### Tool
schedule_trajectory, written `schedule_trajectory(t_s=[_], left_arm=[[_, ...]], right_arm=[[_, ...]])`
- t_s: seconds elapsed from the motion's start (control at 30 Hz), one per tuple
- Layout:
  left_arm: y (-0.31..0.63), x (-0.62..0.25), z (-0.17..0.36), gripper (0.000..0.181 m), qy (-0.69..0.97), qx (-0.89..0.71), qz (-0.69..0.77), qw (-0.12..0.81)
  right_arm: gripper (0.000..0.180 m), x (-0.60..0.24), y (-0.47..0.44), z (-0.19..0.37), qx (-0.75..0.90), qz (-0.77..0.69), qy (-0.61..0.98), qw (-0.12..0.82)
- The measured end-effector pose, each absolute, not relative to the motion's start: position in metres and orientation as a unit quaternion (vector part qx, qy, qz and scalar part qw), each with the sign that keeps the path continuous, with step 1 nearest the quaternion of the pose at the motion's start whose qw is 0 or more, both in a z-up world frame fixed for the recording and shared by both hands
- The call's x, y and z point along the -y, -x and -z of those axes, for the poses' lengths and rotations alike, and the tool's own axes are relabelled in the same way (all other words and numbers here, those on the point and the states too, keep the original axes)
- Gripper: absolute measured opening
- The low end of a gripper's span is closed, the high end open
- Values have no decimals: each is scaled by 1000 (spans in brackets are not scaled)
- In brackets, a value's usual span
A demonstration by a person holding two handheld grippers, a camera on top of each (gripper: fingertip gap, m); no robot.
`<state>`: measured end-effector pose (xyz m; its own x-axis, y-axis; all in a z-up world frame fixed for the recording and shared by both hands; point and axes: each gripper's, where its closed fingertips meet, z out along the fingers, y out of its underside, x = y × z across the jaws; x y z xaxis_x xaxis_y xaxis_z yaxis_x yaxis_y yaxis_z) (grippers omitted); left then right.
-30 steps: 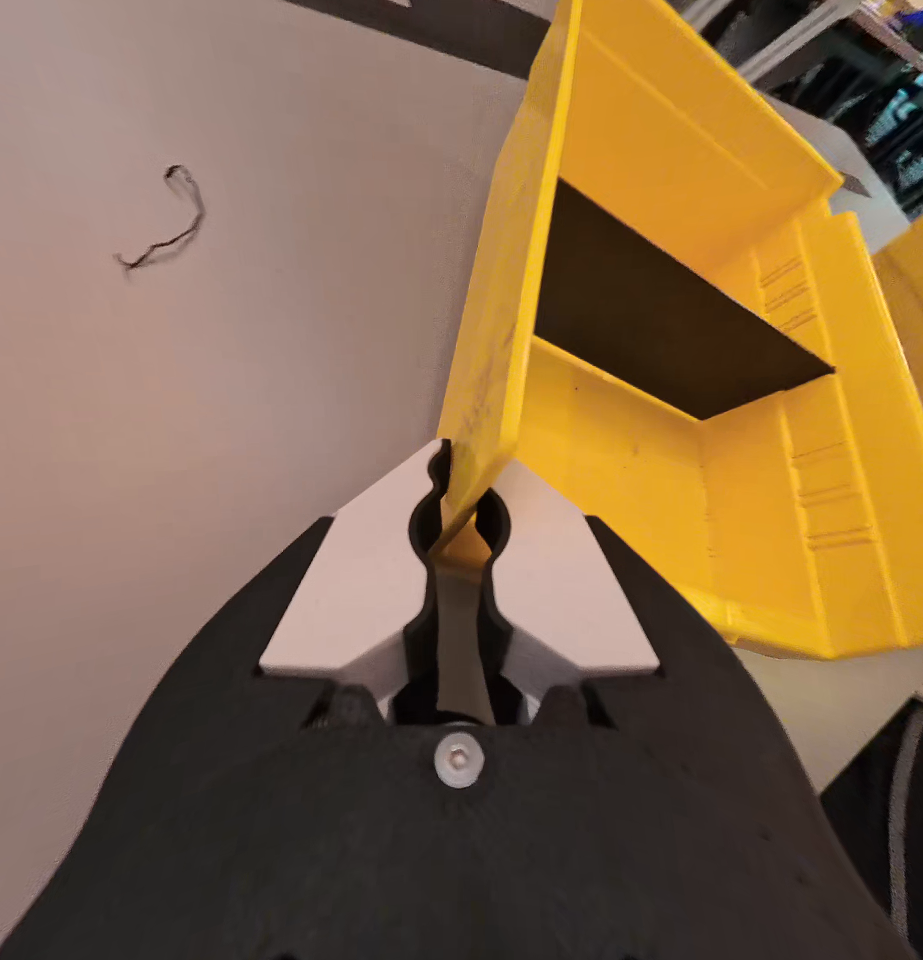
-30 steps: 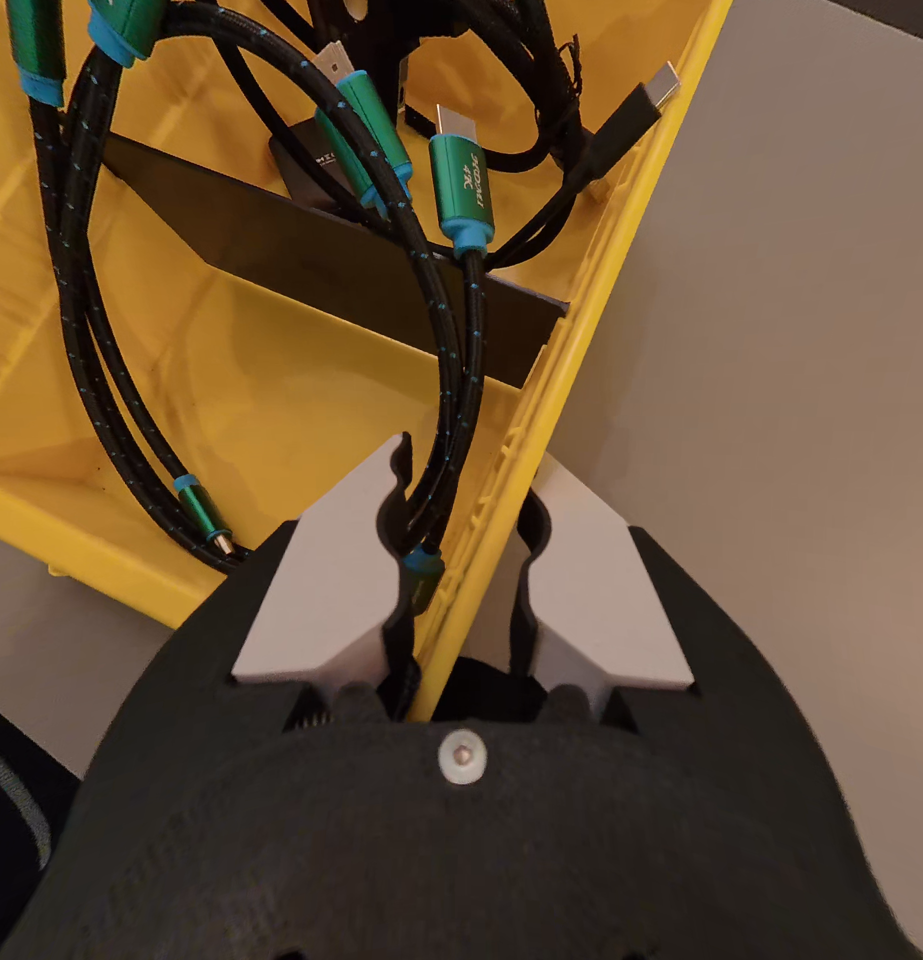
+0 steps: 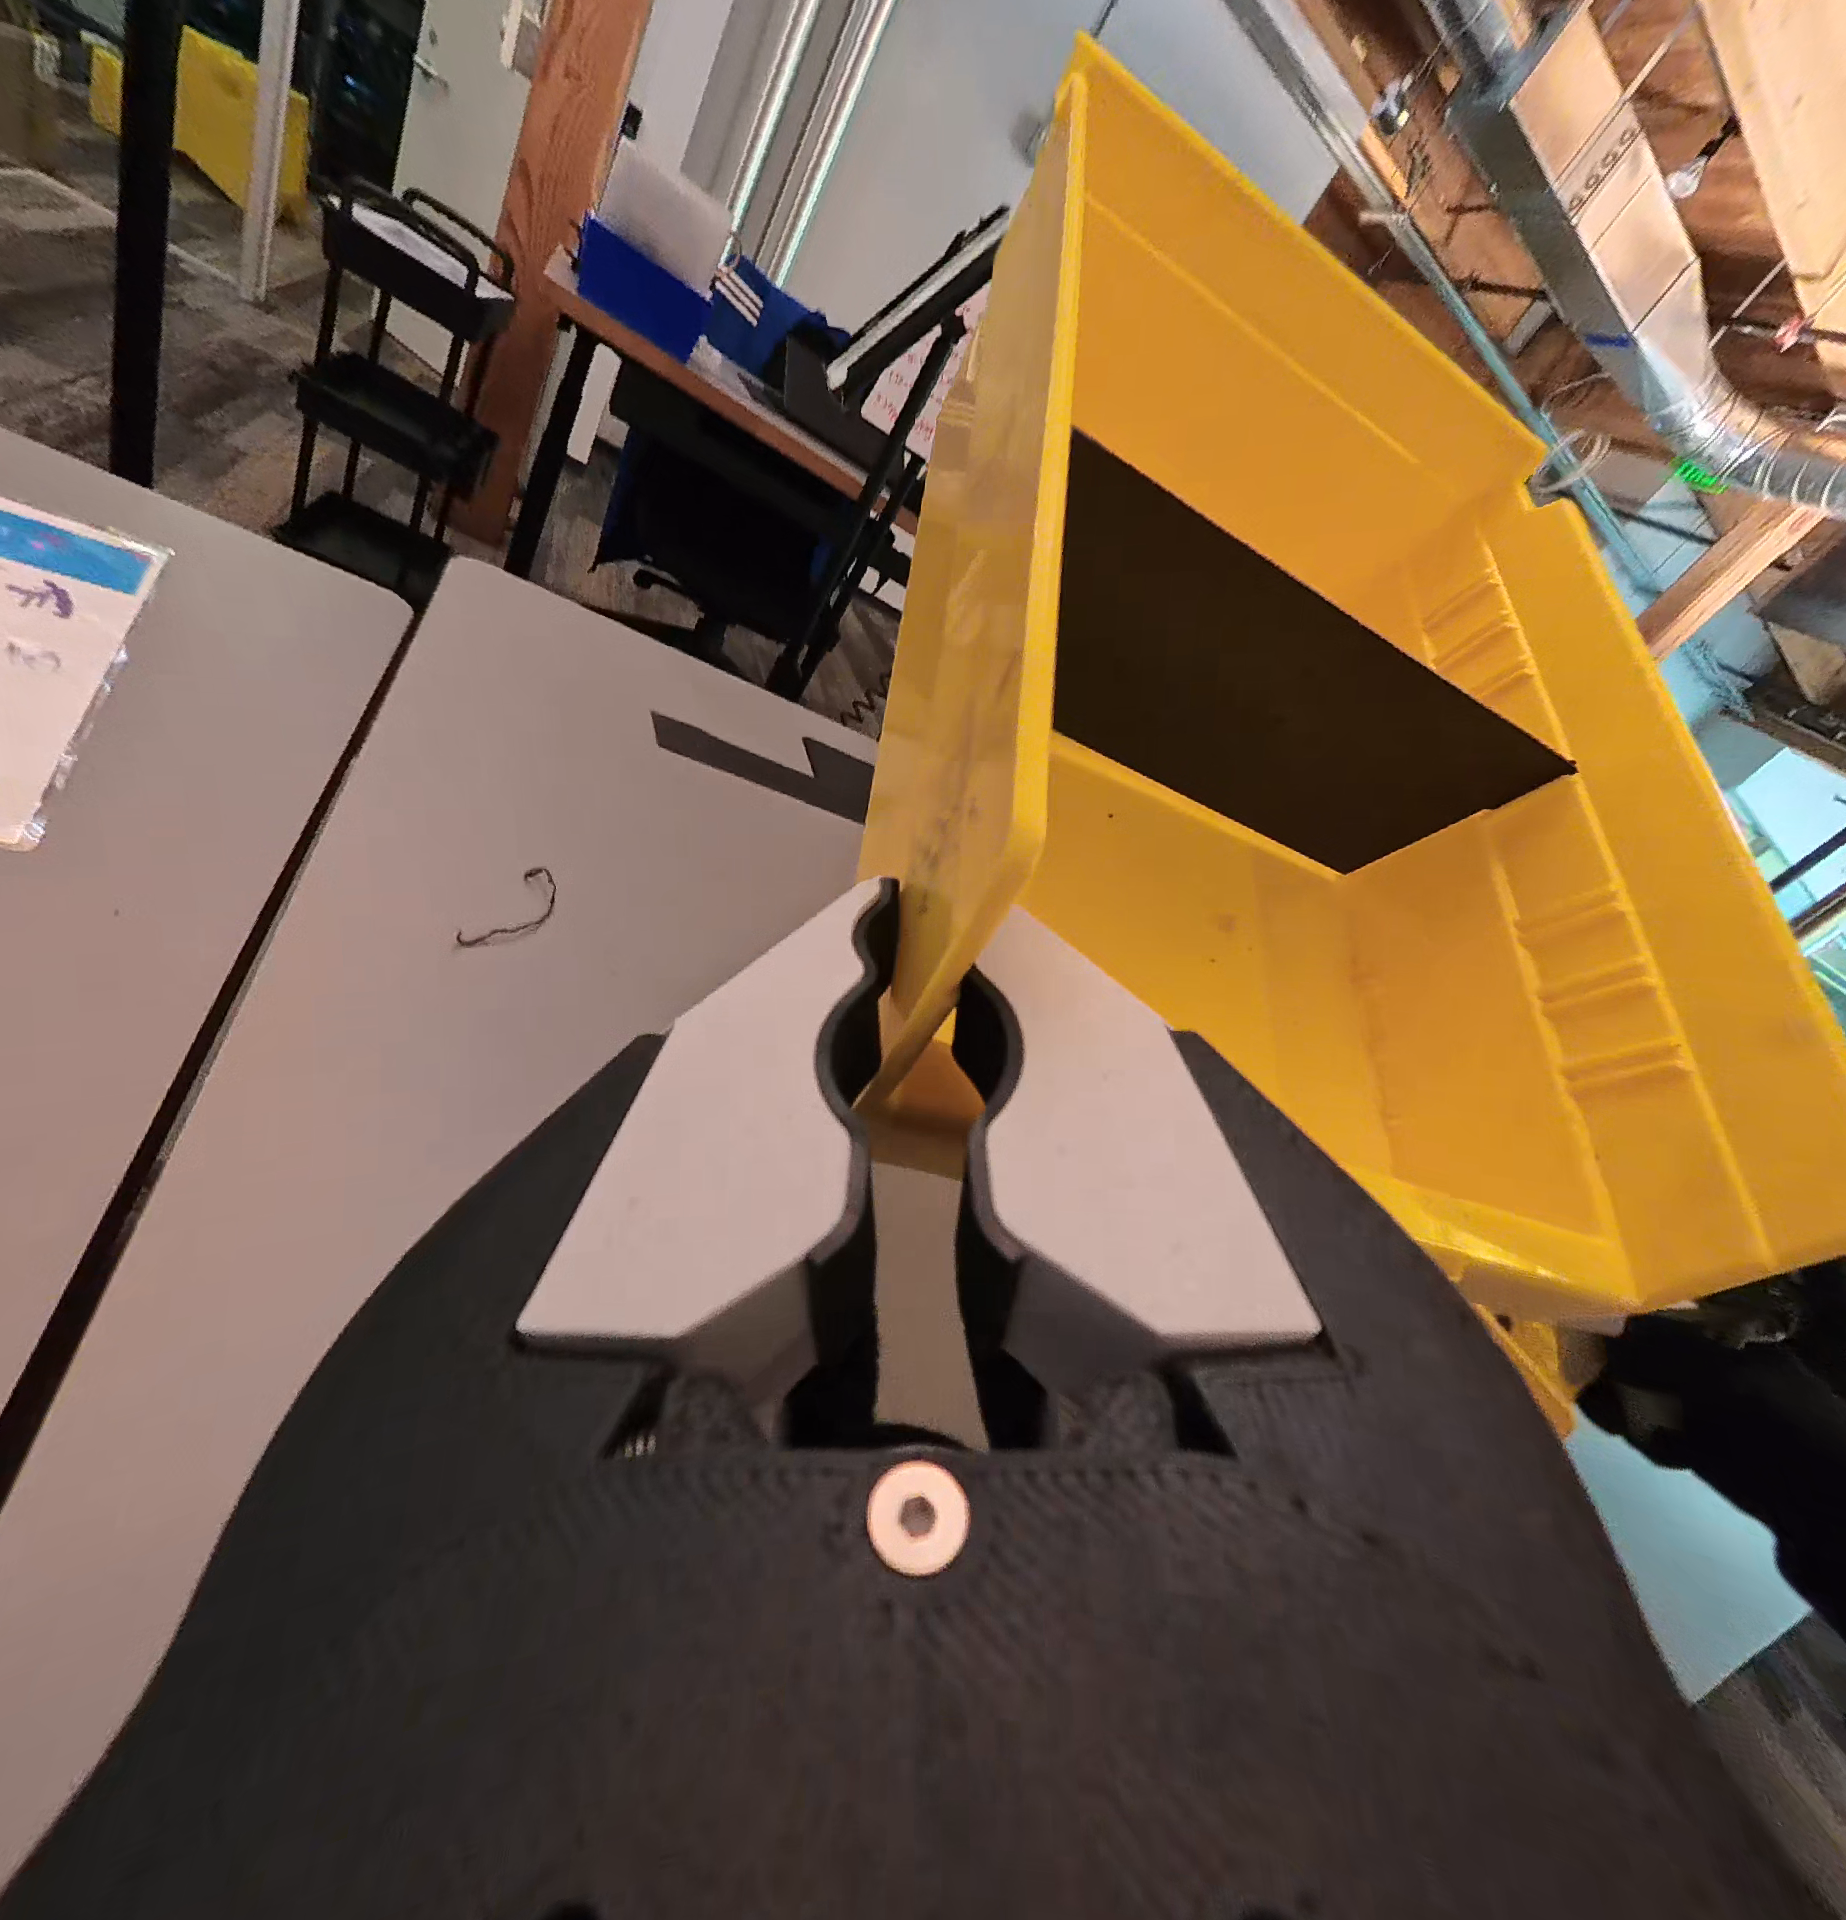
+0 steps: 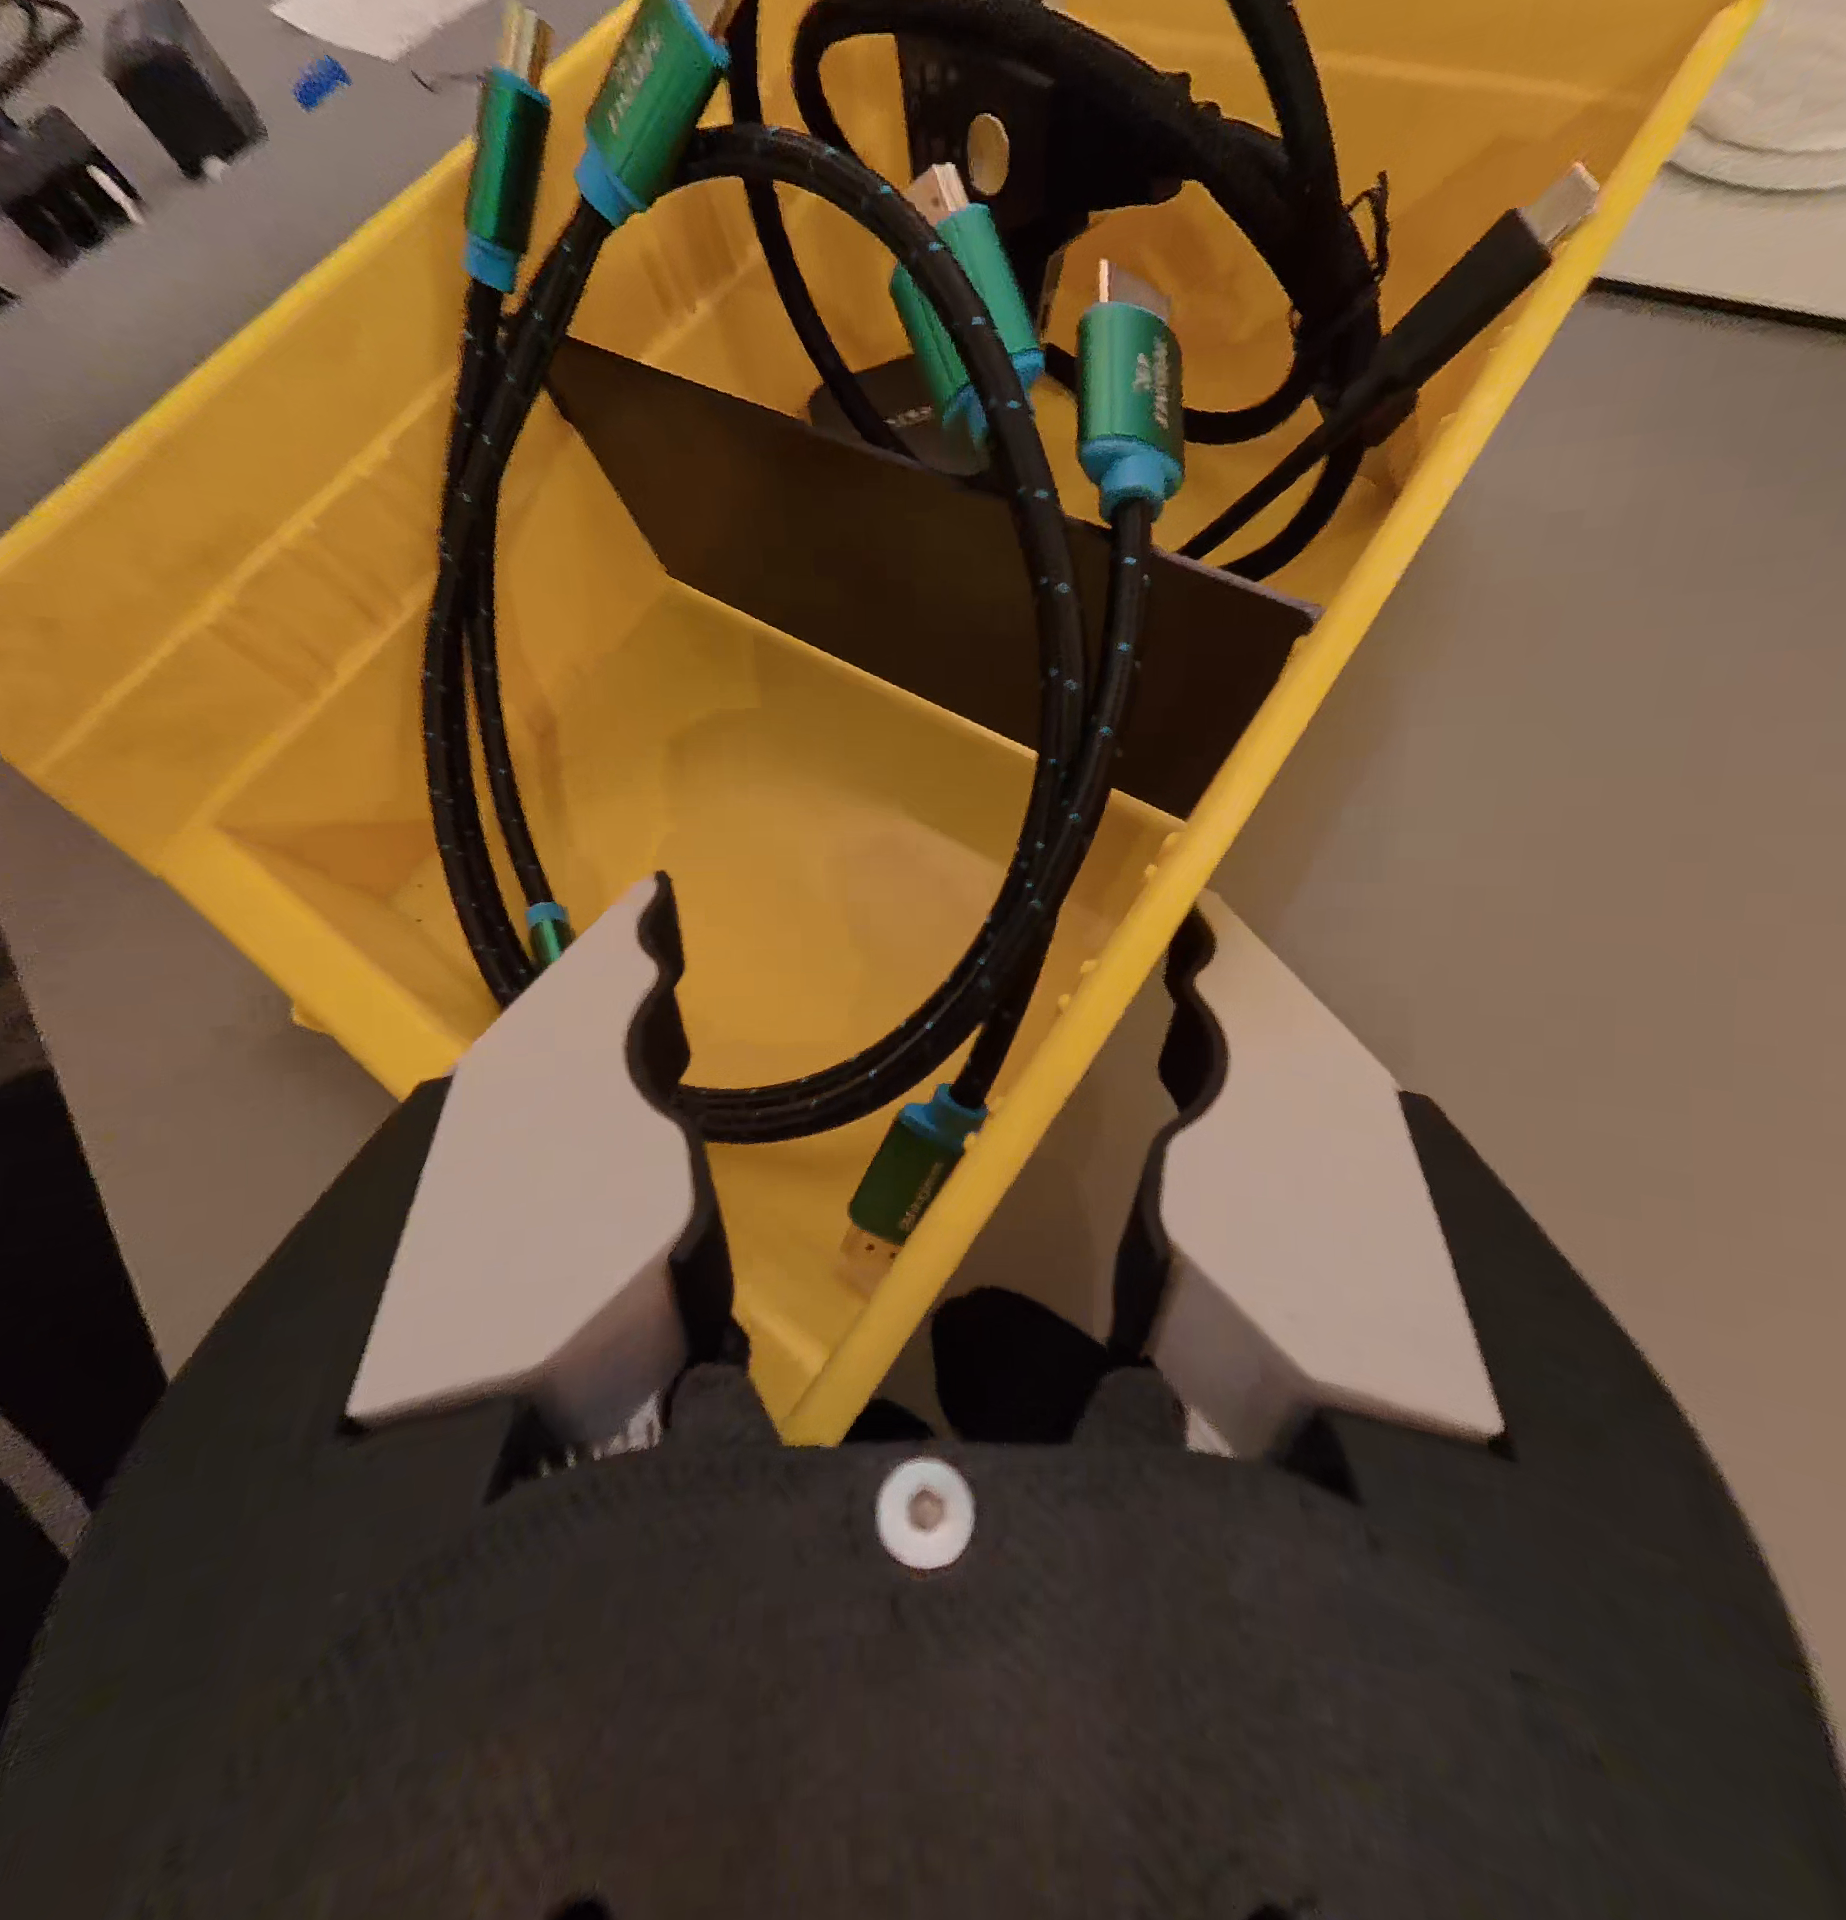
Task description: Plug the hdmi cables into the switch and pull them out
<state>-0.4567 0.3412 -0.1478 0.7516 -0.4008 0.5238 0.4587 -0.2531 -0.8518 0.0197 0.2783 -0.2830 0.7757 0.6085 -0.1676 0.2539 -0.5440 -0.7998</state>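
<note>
Left gripper point(image 3: 924, 940) pinches the tilted yellow bin point(image 3: 1314, 343) by its corner; right gripper point(image 4: 924, 935) gapes, straddling the rim.
Cables point(image 4: 1054, 665) and switch point(image 4: 1002, 135) inside could spill if tipping continues.

Grey table point(image 3: 607, 862): laminated sheet point(image 3: 25, 665), dark thread scrap point(image 3: 514, 914), black tape marks point(image 3: 763, 758).

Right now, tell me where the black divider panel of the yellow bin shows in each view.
Left wrist view: the black divider crosses the yellow bin right of centre, above the left gripper, shut on the bin wall.
Right wrist view: the divider sits upper centre, behind the looped HDMI cables.
Shared landmark: the bin itself.
</note>
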Motion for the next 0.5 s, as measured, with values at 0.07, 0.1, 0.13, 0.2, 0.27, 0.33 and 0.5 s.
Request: schedule_trajectory(t_s=[0.07,0.1,0.13,0.2,0.27,0.33,0.5], left_arm=[[462,-338,141,4,702,21,354,618],[464,-336,137,4,697,21,356,622],[466,-335,133,4,693,21,356,626],[471,-333,126,5,687,22,357,633],[475,-330,120,5,682,22,355,639],[478,-328,115,5,678,22,356,642],[484,-322,103,8,668,22,359,652]], right_arm=[[105,-277,13,281,251,-243,842,412],[107,-276,28,280,249,-255,838,414],[109,-274,44,278,248,-267,834,415],[112,-272,73,277,256,-284,826,415],[116,-272,100,276,263,-292,821,414],[119,-274,124,276,269,-296,818,414],[121,-282,171,275,264,-318,809,418]])
